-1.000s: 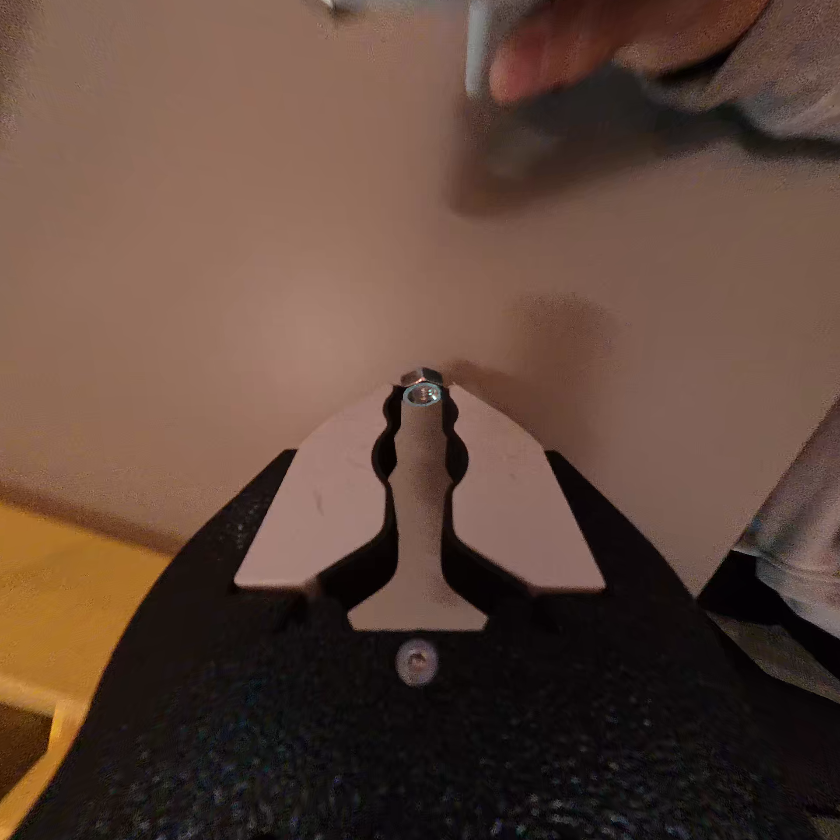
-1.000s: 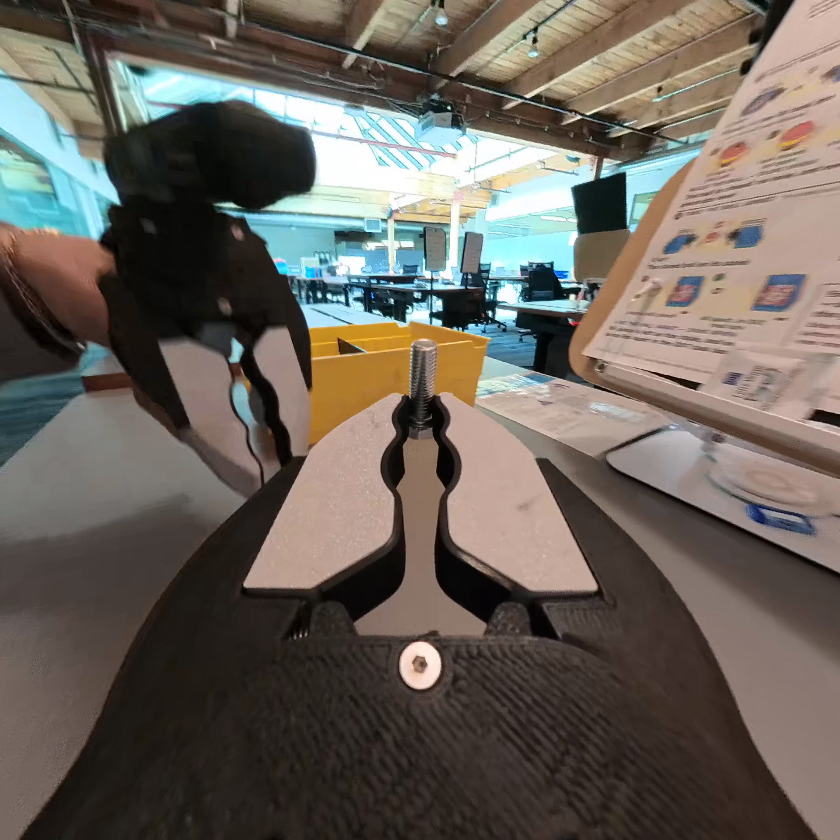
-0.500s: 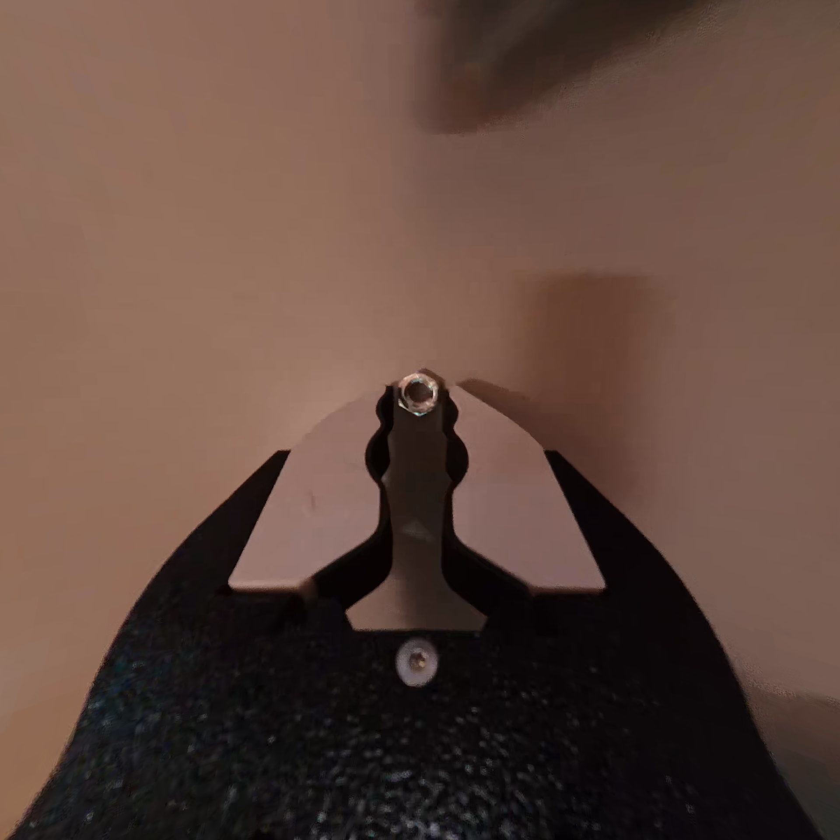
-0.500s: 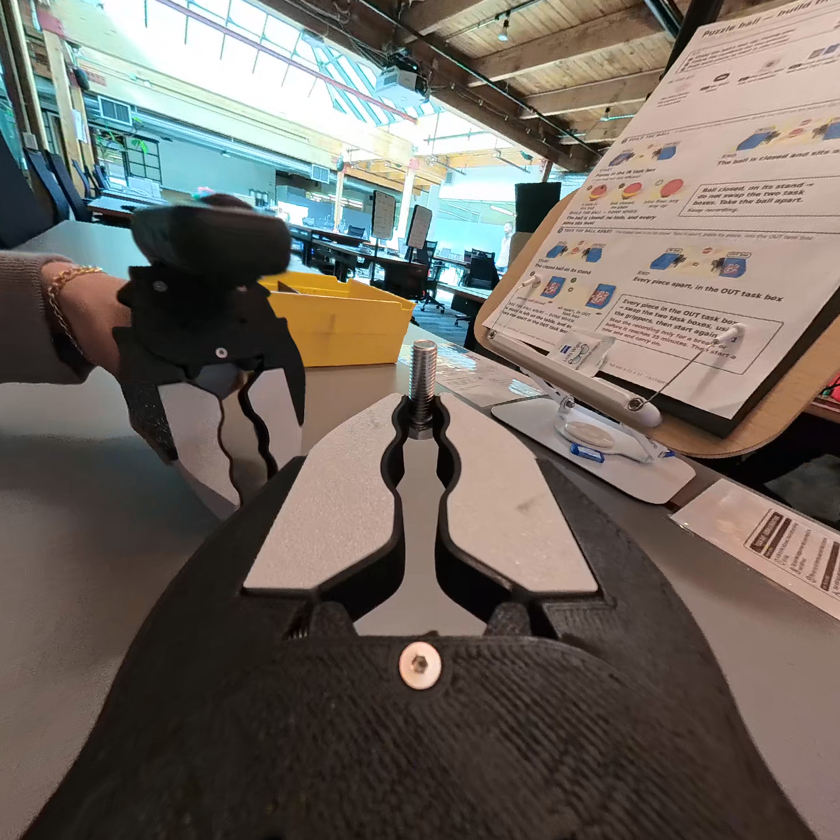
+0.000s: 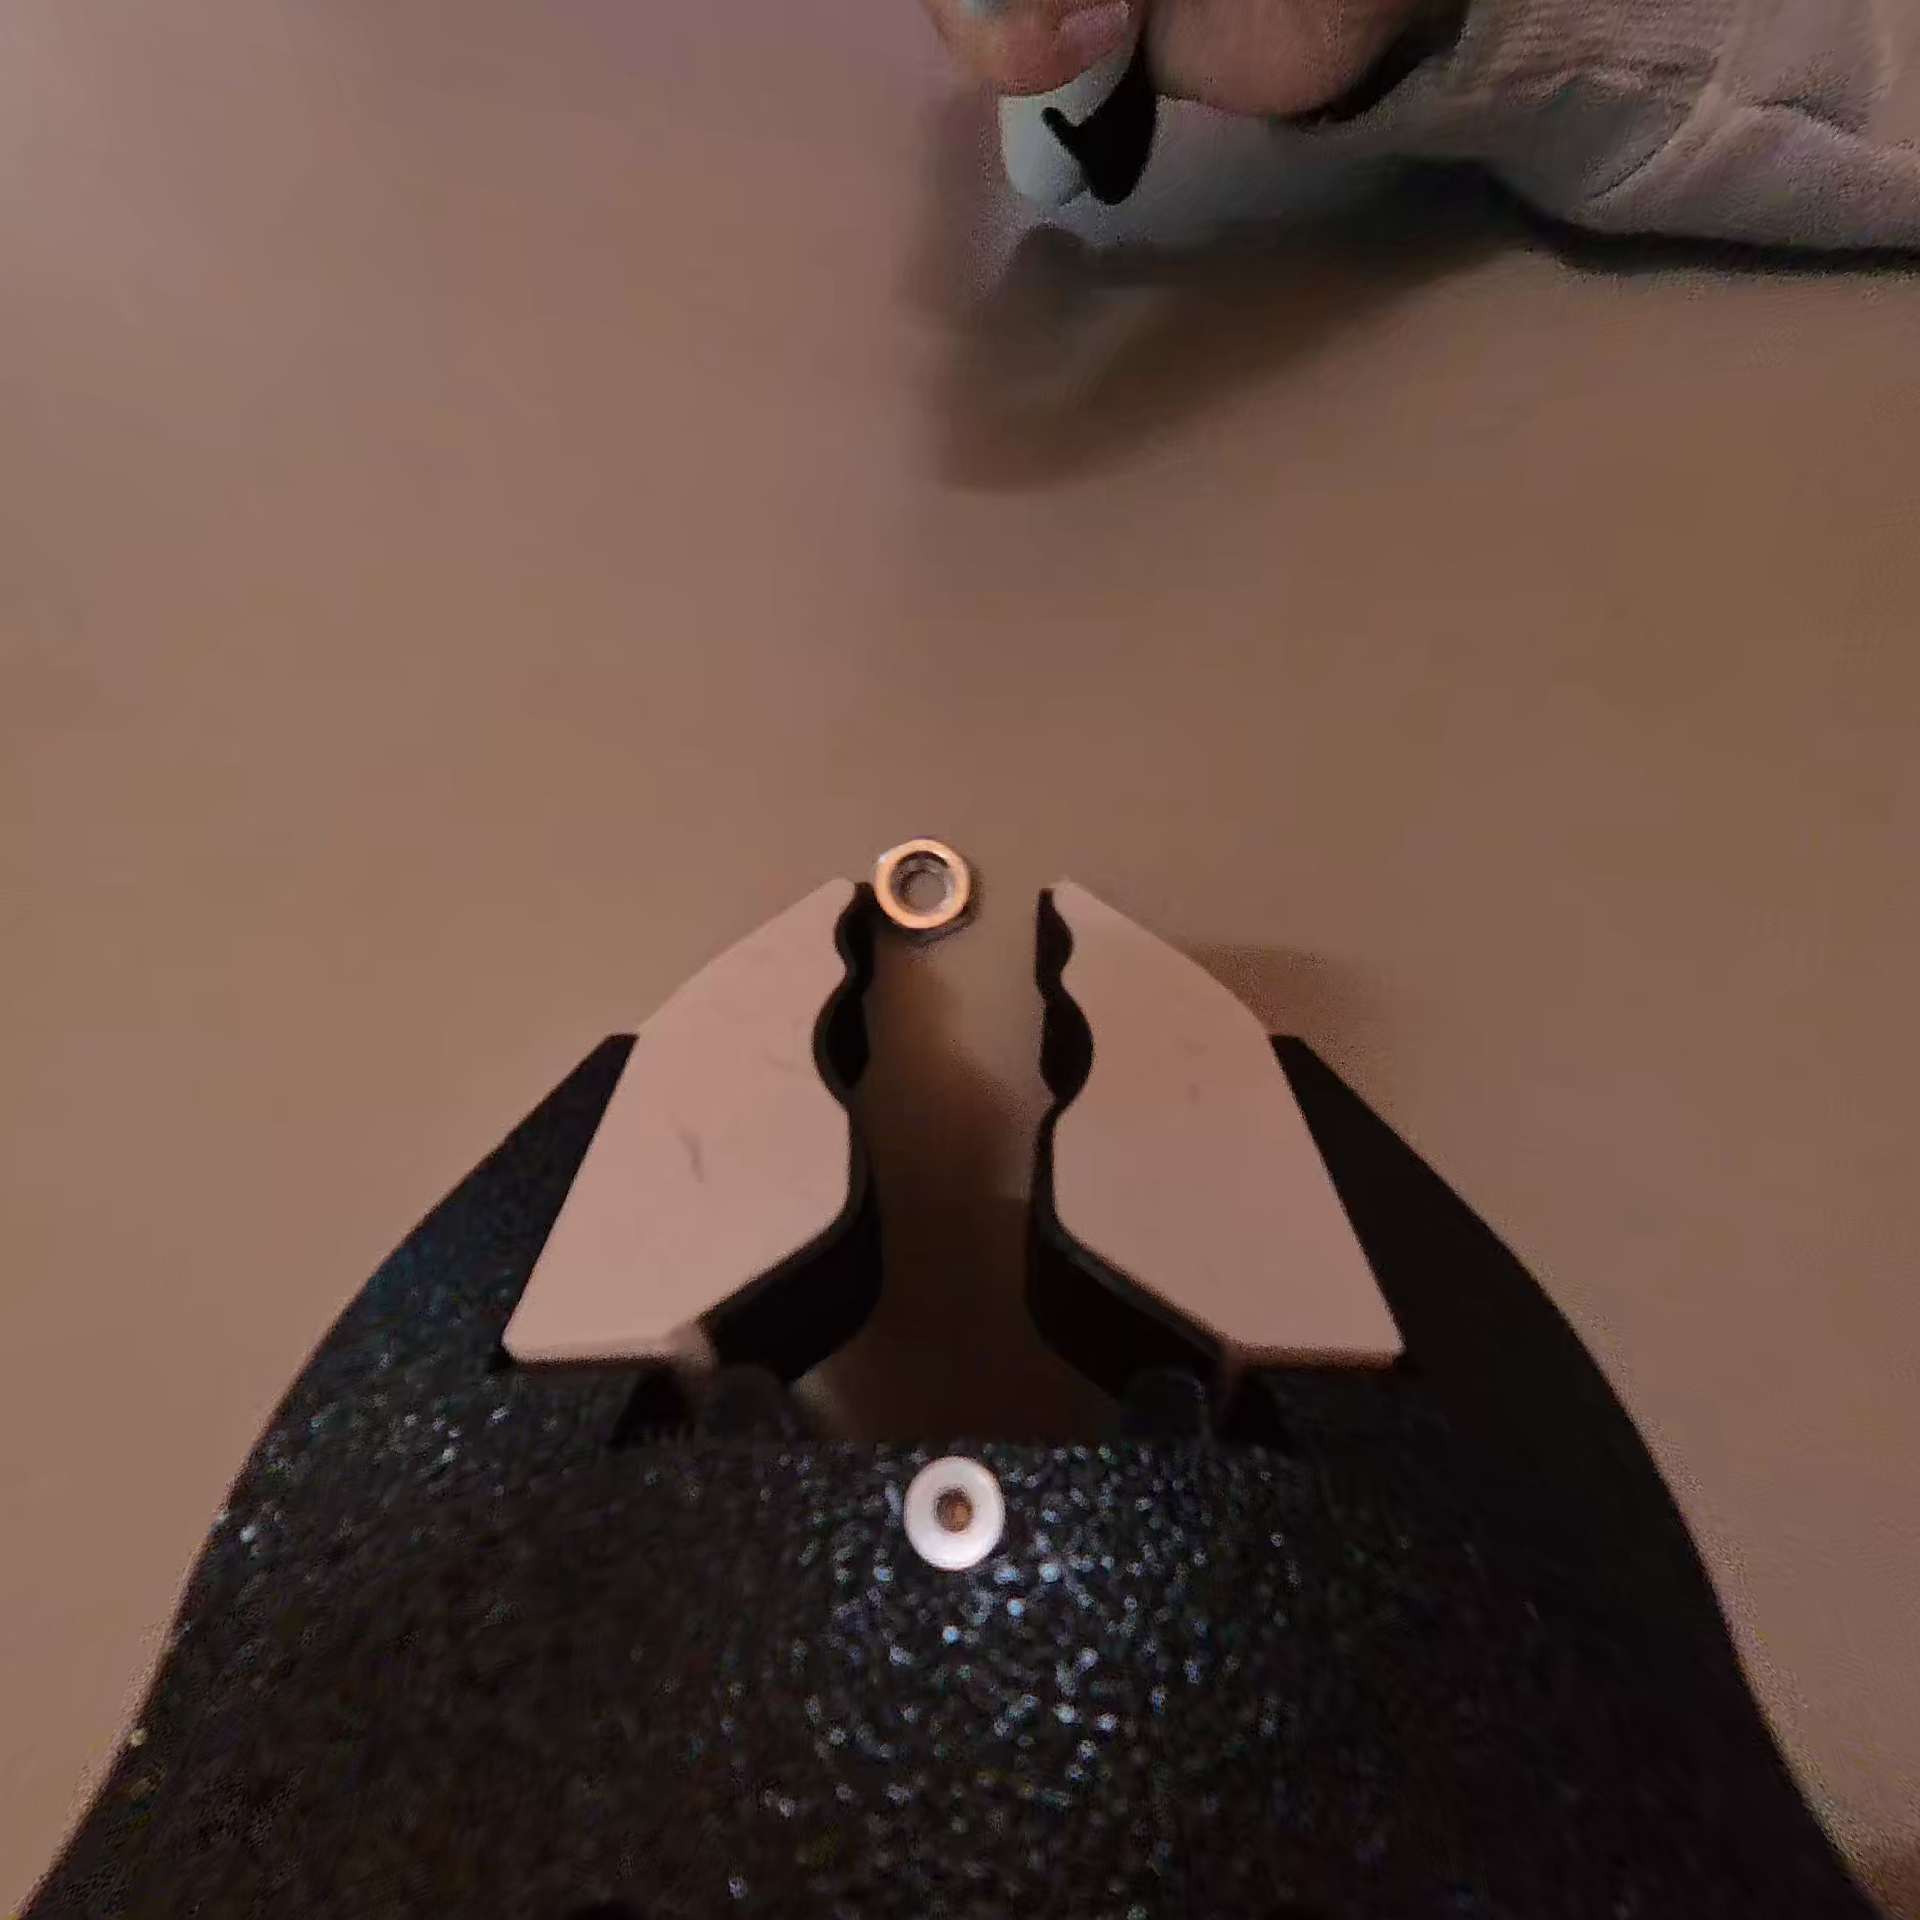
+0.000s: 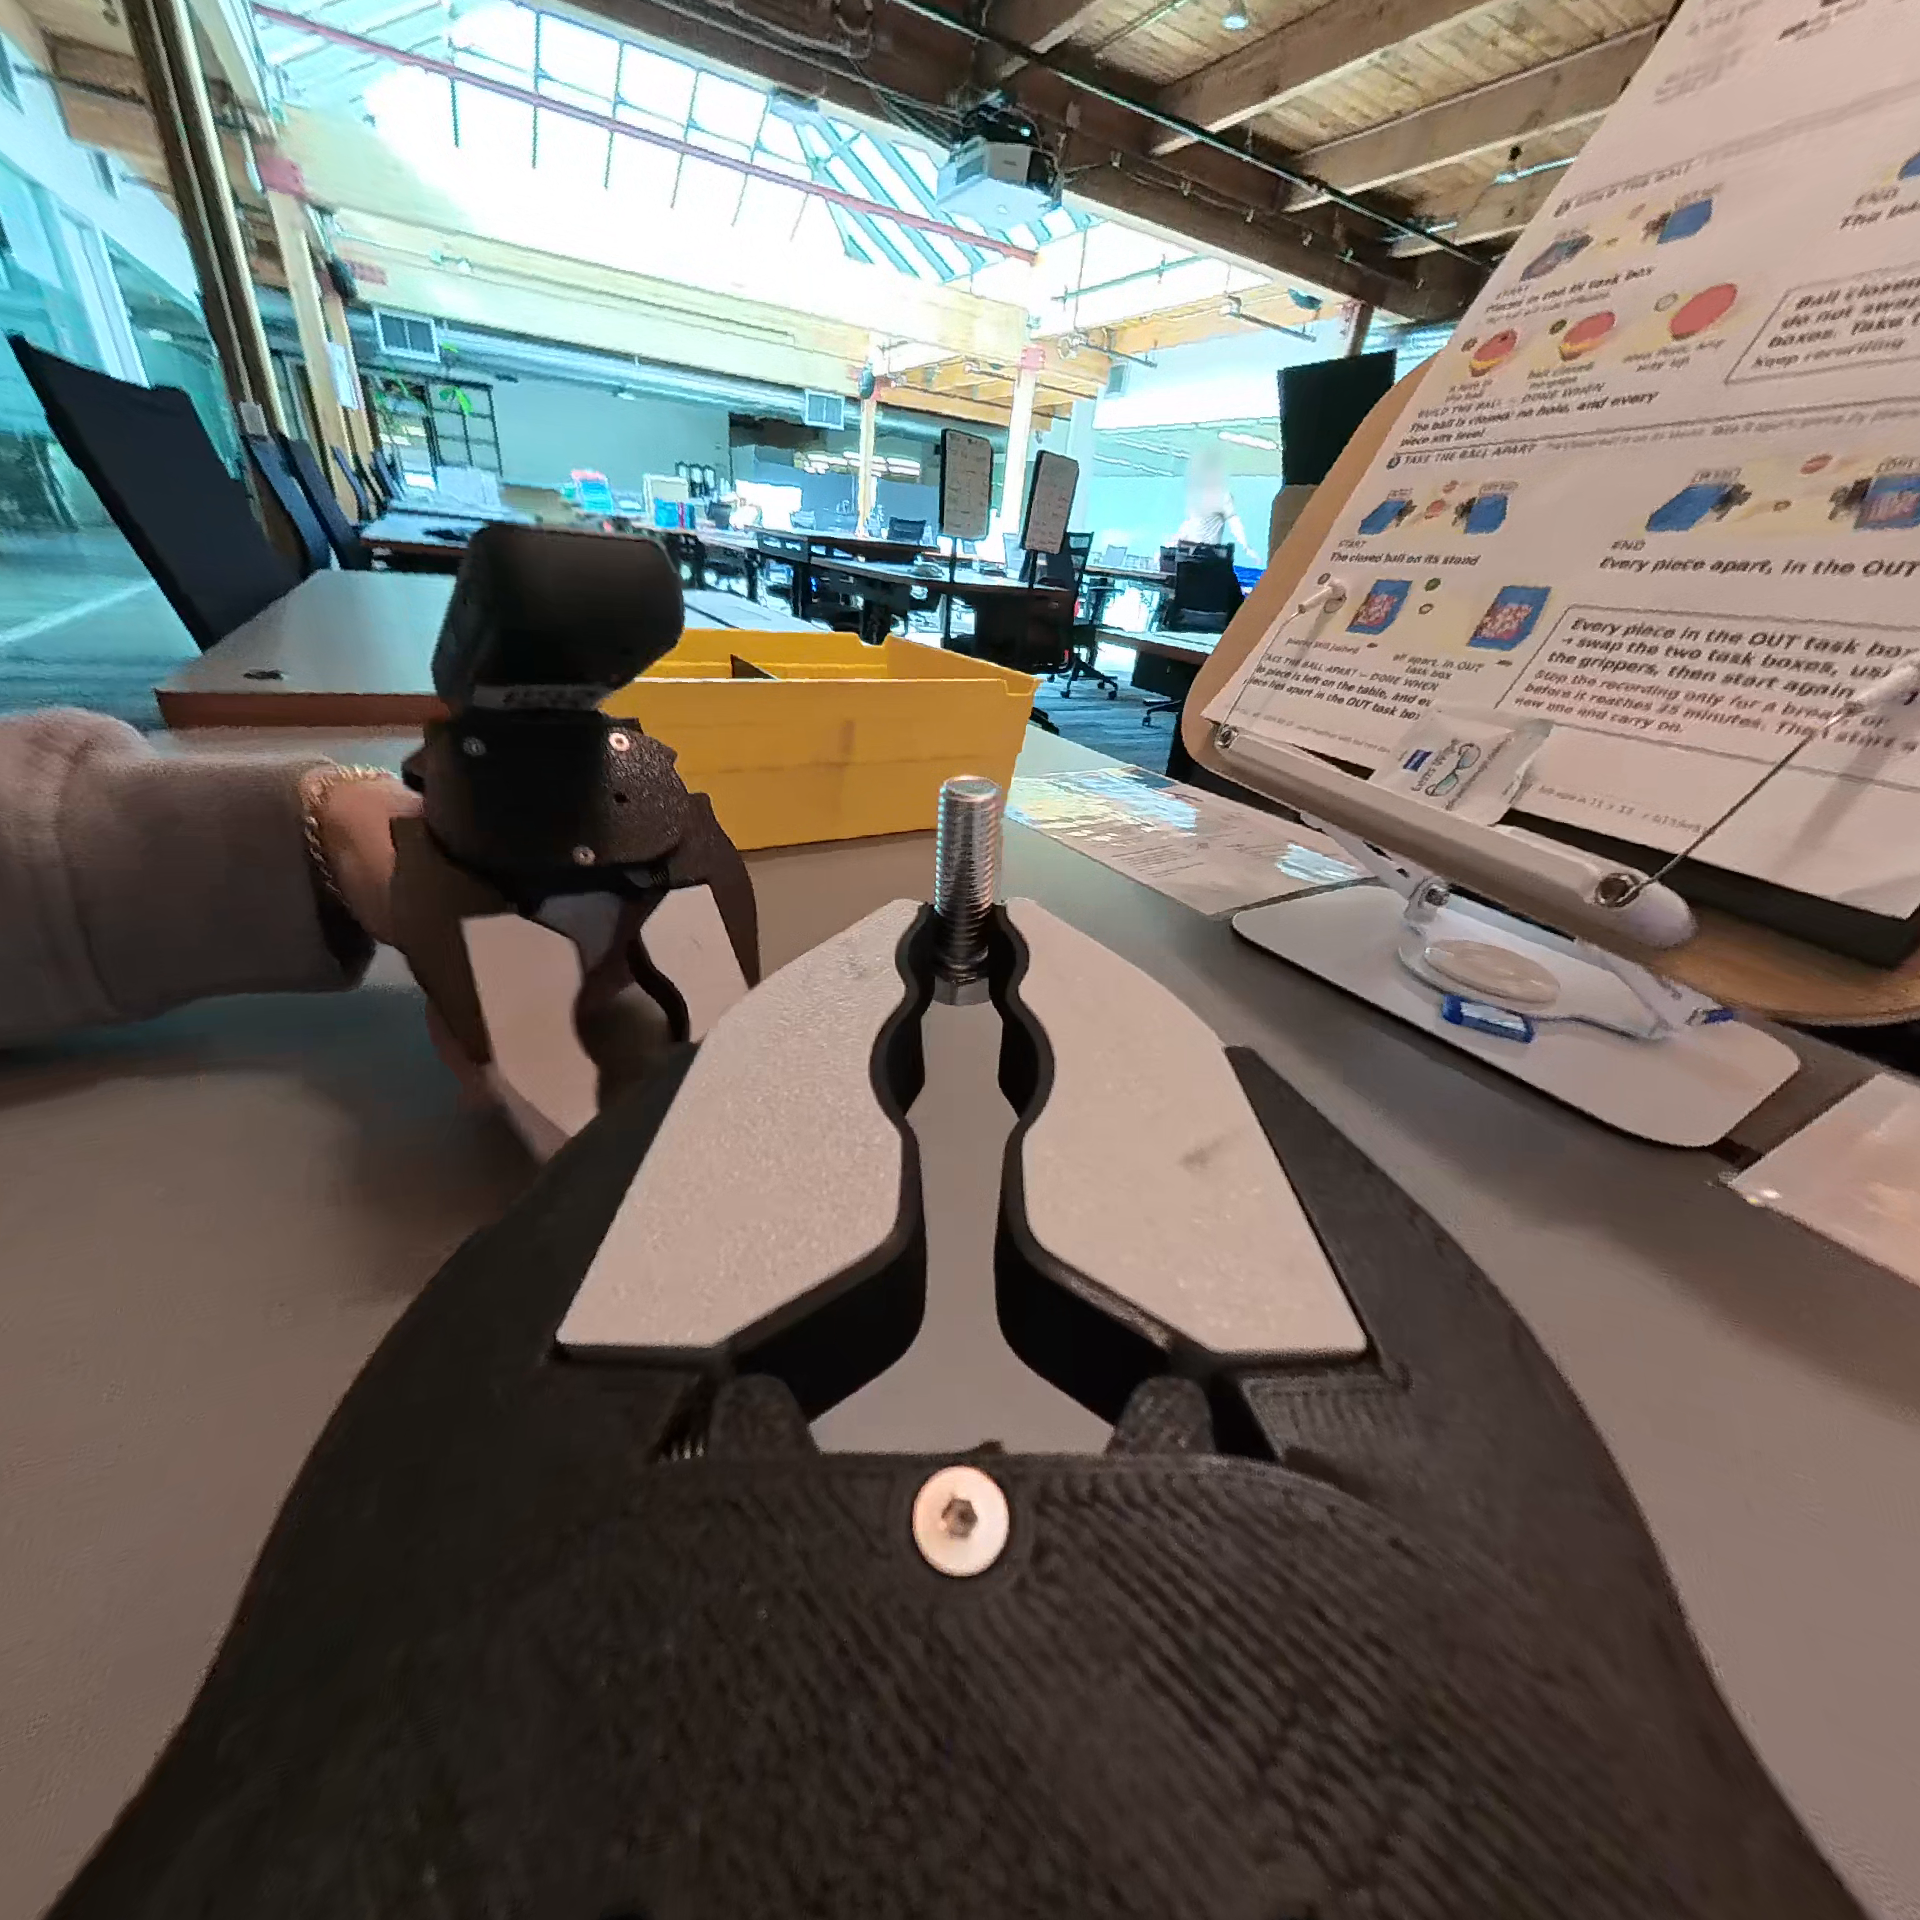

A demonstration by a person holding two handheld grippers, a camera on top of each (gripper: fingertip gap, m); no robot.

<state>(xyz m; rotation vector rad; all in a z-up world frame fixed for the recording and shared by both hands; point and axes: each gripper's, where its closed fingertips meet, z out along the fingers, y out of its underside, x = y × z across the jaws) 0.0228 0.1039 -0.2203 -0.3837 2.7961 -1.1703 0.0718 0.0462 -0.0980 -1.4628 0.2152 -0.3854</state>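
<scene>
Left wrist view showed the left gripper (image 5: 945, 904) pointing down at a tabletop (image 5: 520, 520), jaws parted, with a small metal nut (image 5: 924, 890) lying between the fingertips close by the left one and clear of the right. Right wrist view showed the right gripper (image 6: 964, 935) clamped on a threaded silver bolt (image 6: 966, 862) standing upright, a yellow bin (image 6: 831, 727) and a document stand (image 6: 1507, 883) beyond.

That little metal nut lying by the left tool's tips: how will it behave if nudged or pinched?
The nut lies flat, hole up, so a nudge probably slides it across the smooth table rather than rolling it. It looks rigid metal and small, likely light. Its low, shiny sides may slip from the open left tool.
</scene>
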